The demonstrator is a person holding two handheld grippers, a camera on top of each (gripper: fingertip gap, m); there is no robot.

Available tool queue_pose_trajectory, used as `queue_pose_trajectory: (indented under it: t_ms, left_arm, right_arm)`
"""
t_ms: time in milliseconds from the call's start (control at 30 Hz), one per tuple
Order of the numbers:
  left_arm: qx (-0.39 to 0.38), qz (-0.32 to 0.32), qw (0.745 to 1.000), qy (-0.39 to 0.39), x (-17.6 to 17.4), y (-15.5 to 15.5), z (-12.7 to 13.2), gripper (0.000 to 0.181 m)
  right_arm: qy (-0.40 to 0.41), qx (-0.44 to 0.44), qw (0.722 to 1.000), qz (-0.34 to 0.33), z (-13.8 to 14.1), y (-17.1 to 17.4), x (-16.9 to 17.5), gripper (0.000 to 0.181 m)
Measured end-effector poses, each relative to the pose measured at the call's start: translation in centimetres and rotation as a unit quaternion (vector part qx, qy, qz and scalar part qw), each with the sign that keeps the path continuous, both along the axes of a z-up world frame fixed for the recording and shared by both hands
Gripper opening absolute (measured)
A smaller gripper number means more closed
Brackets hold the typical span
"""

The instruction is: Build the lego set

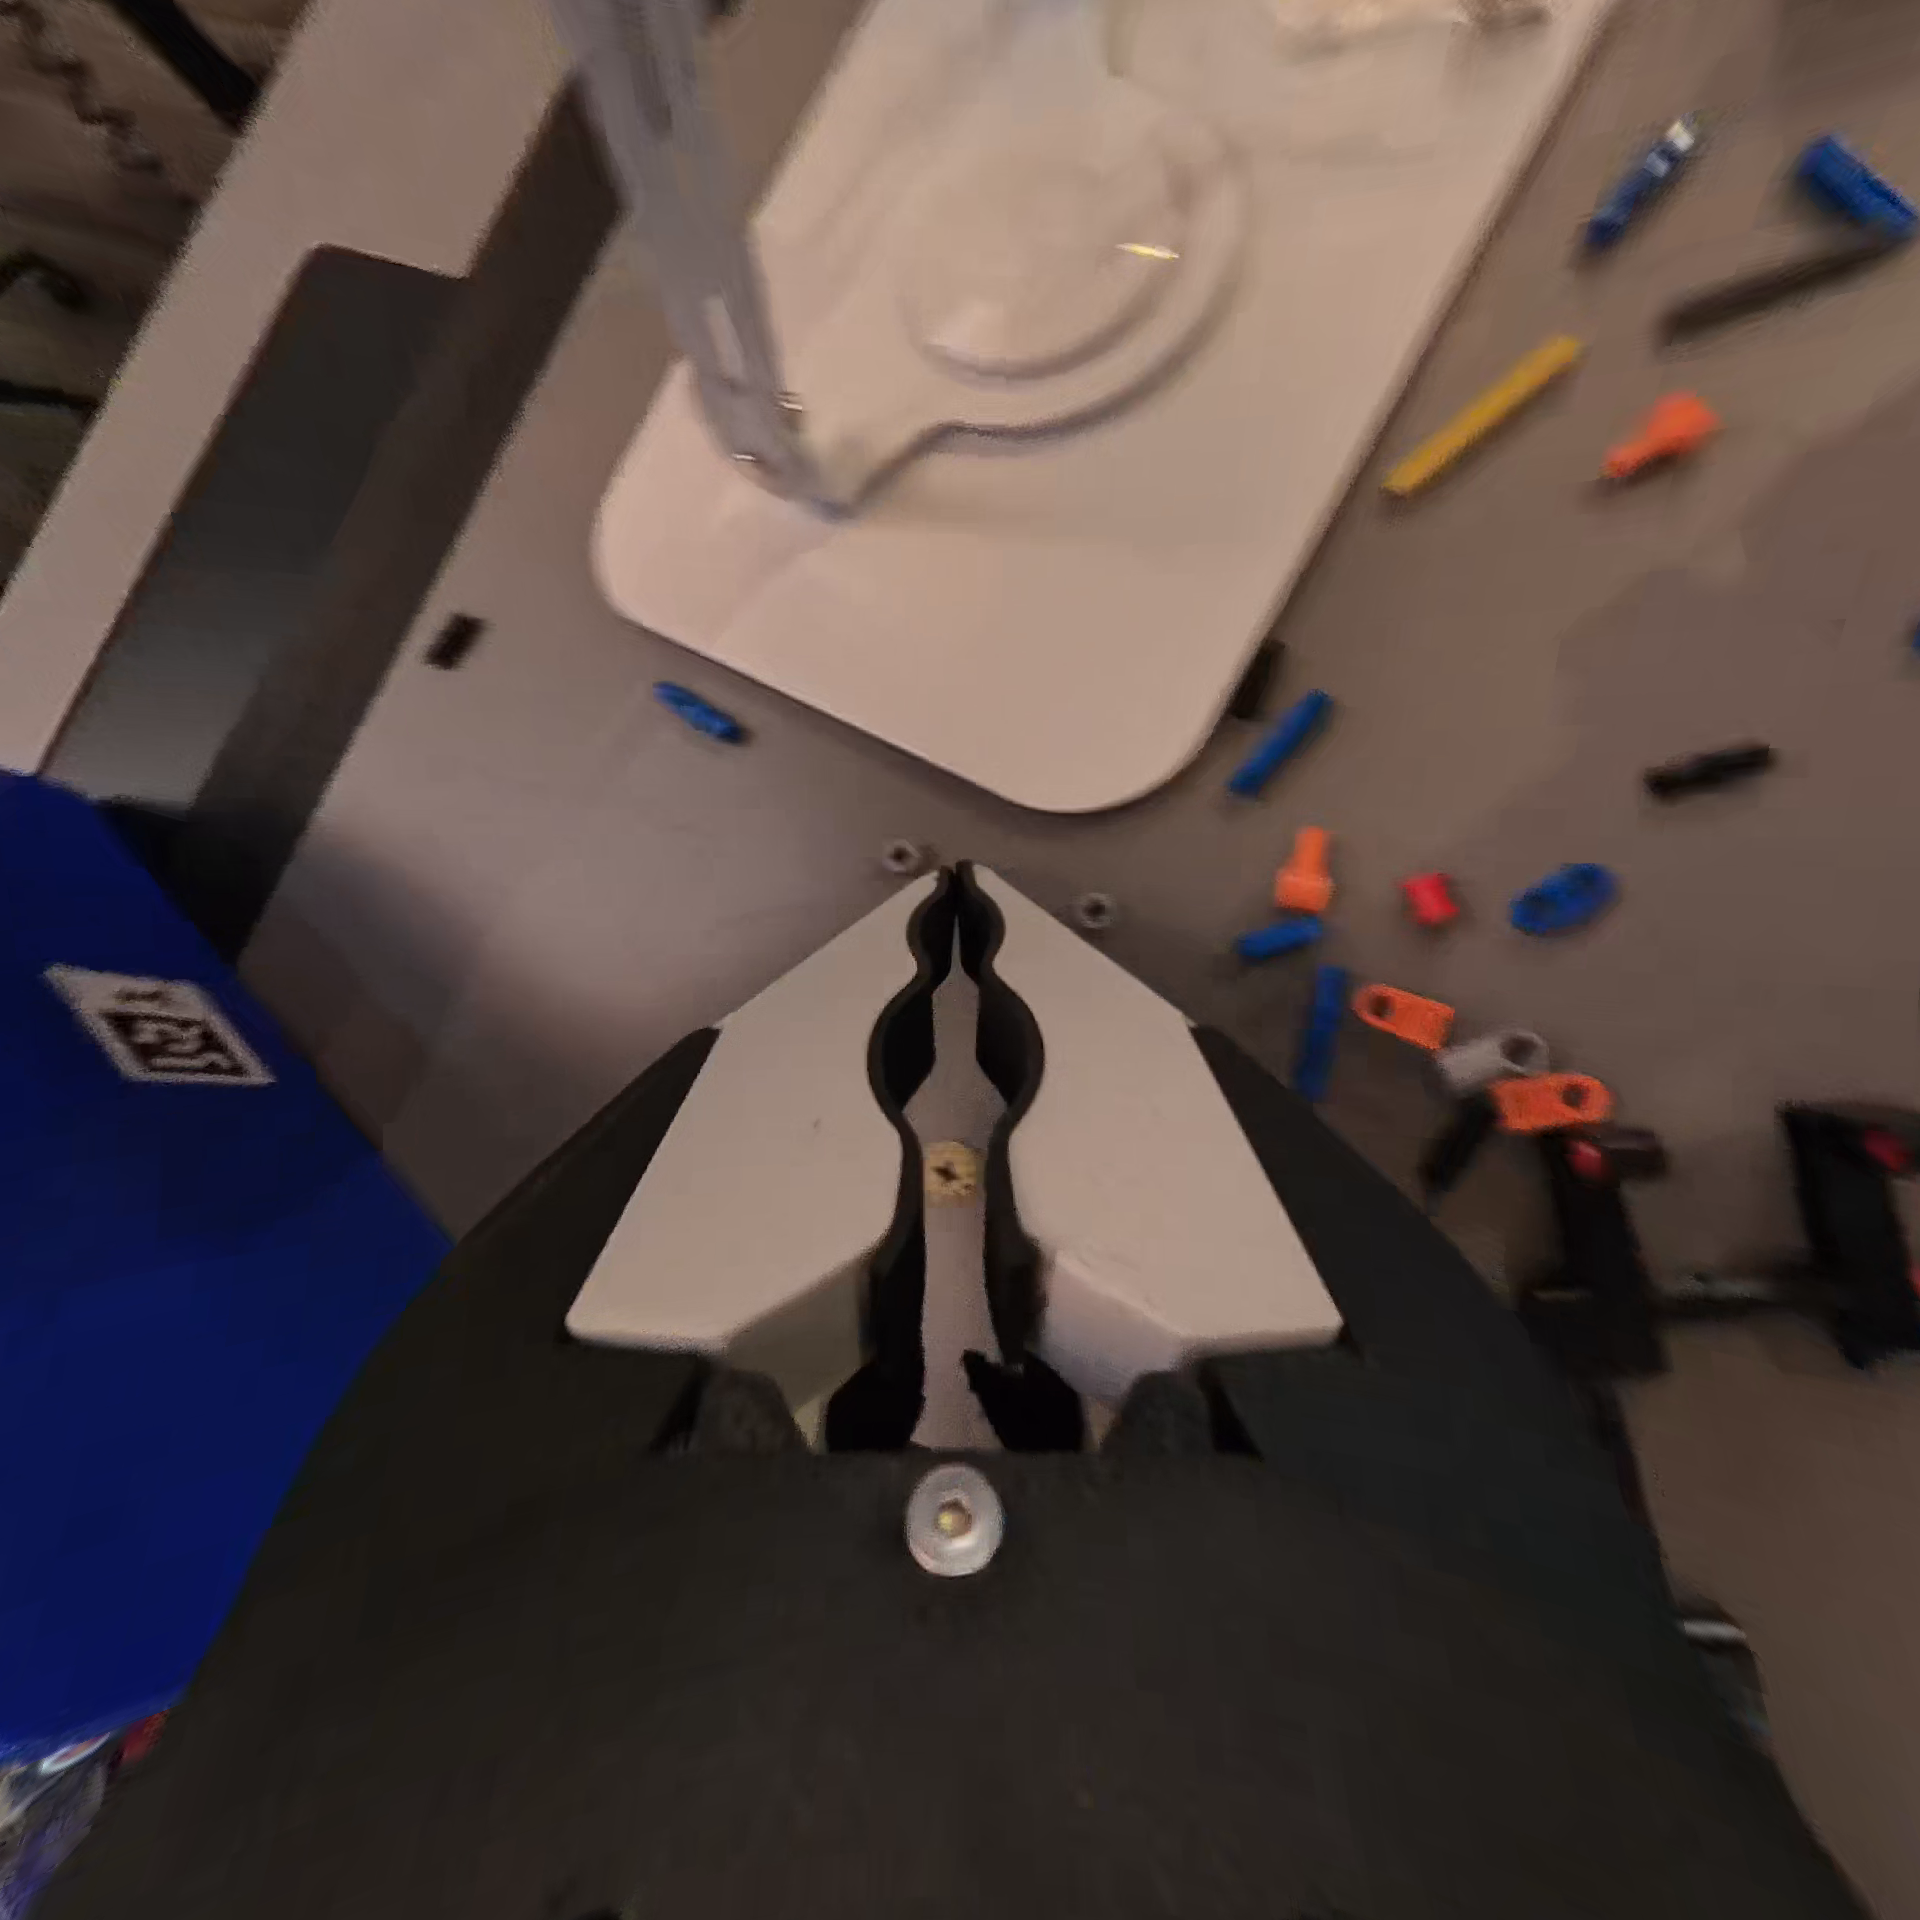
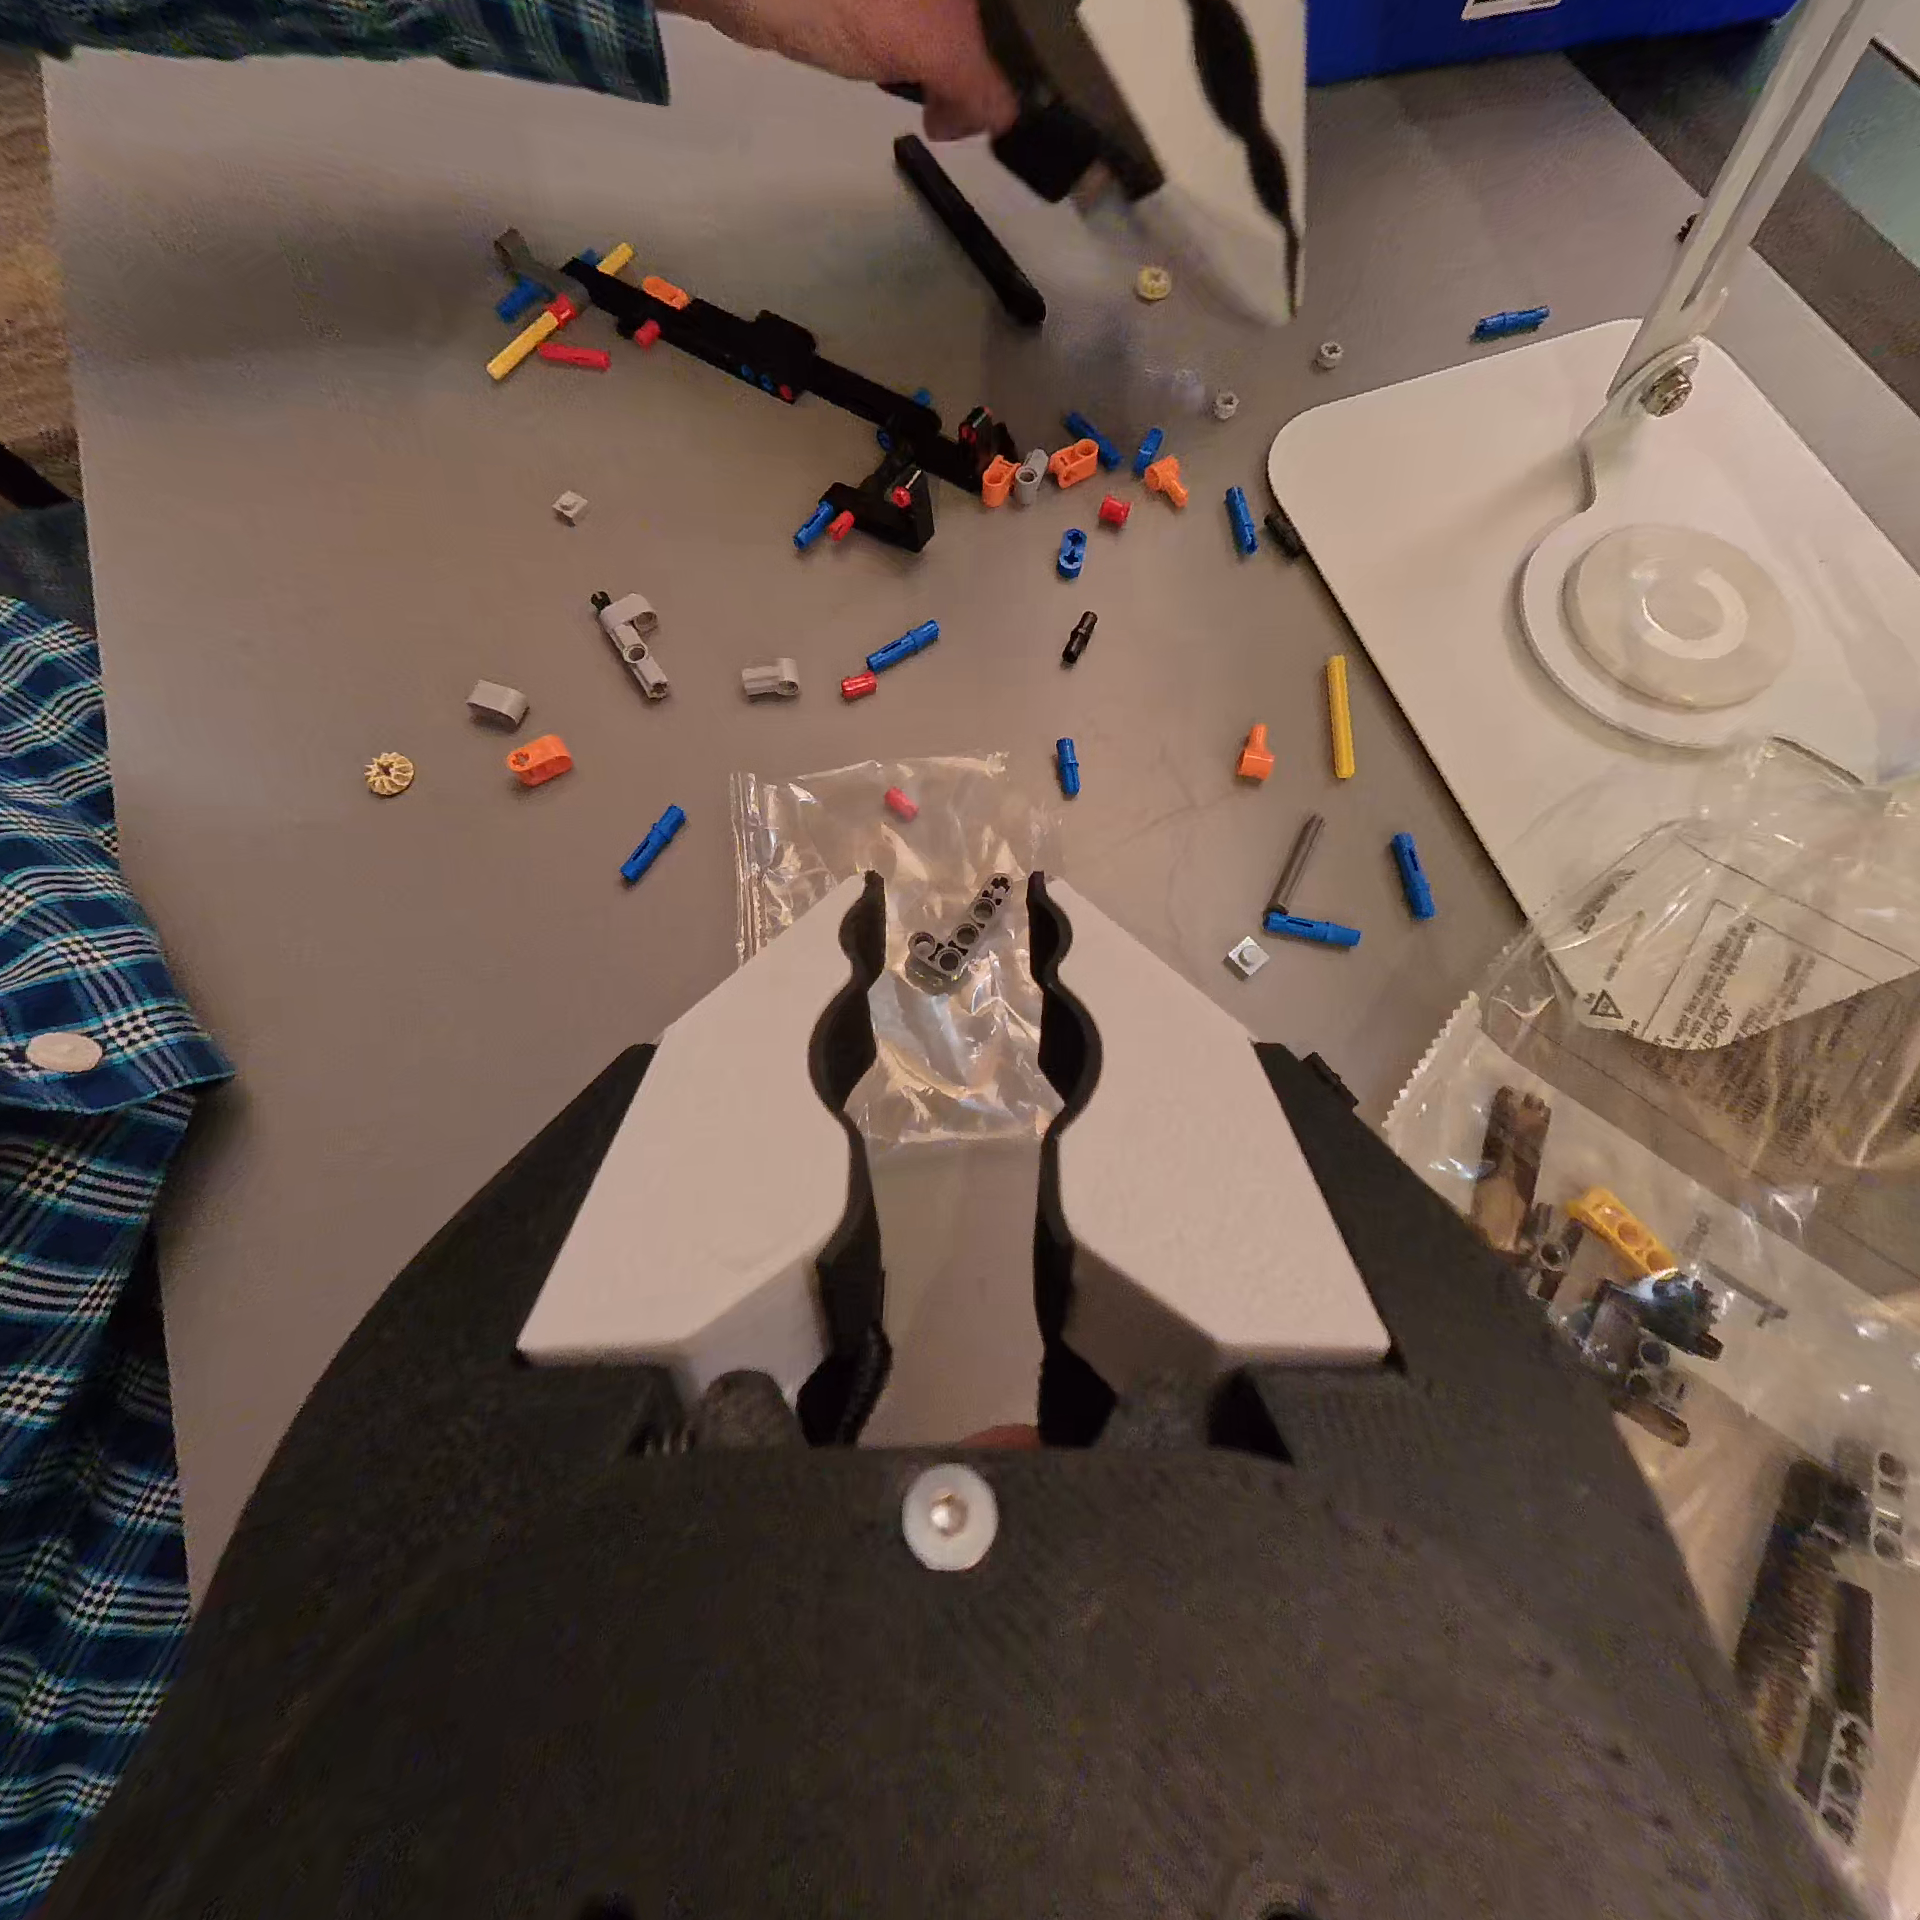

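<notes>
Right gripper point(image 2: 954, 883) has its jaws spread right over a small dark-grey holed lego beam point(image 2: 958, 933) in a clear plastic bag point(image 2: 883, 831), long axis slanting far-right. Left gripper point(image 1: 958, 878), jaws pressed together and empty, is far off on the grey surface point(image 2: 312, 416).

Long black partial build point(image 2: 800, 364) flat on counter point(image 2: 312, 436), studded with red, blue, orange pins. Loose blue pins point(image 2: 902, 644), yellow axle point(image 2: 1339, 717), orange connectors point(image 2: 539, 758) scattered around. Grey beam point(image 2: 958, 935) inside clear bag point(image 2: 894, 883).
</notes>
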State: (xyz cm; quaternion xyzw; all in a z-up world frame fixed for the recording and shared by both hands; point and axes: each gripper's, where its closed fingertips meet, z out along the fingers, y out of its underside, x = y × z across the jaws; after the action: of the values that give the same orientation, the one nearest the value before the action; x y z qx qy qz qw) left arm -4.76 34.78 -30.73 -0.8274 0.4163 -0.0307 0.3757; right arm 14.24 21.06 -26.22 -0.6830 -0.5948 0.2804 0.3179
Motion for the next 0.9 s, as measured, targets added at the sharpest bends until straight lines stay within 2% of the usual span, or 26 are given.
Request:
queue_pose_trajectory:
  t_ms: [67, 200, 433, 700, 900]
  left_arm:
    - [0.006, 0.026, 0.999, 0.021, -1.4, 1.3, -0.4, 0.0]
    - [-0.007, 0.015, 0.999, 0.042, -1.2, 2.0, -2.0, 0.0]
    - [0.005, 0.004, 0.999, 0.045, -0.8, 2.8, -2.0, 0.0]
    - [0.008, -0.073, 0.997, 0.04, 1.2, 1.7, -2.0, 0.0]
    - [0.005, -0.11, 0.993, 0.036, 2.1, -0.5, -2.0, 0.0]
  right_arm:
    - [0.001, 0.001, 1.0, -0.001, 0.1, 0.0, 0.1, 0.026]
    - [0.003, 0.001, 1.0, -0.002, 0.2, 0.0, 0.1, 0.025]
    - [0.003, -0.002, 1.0, -0.002, -0.1, 0.1, 0.2, 0.026]
    - [0.004, -0.005, 1.0, 0.0, -0.2, 0.1, 0.2, 0.026]
    - [0.006, -0.005, 1.0, -0.001, 0.0, 0.1, 0.3, 0.025]
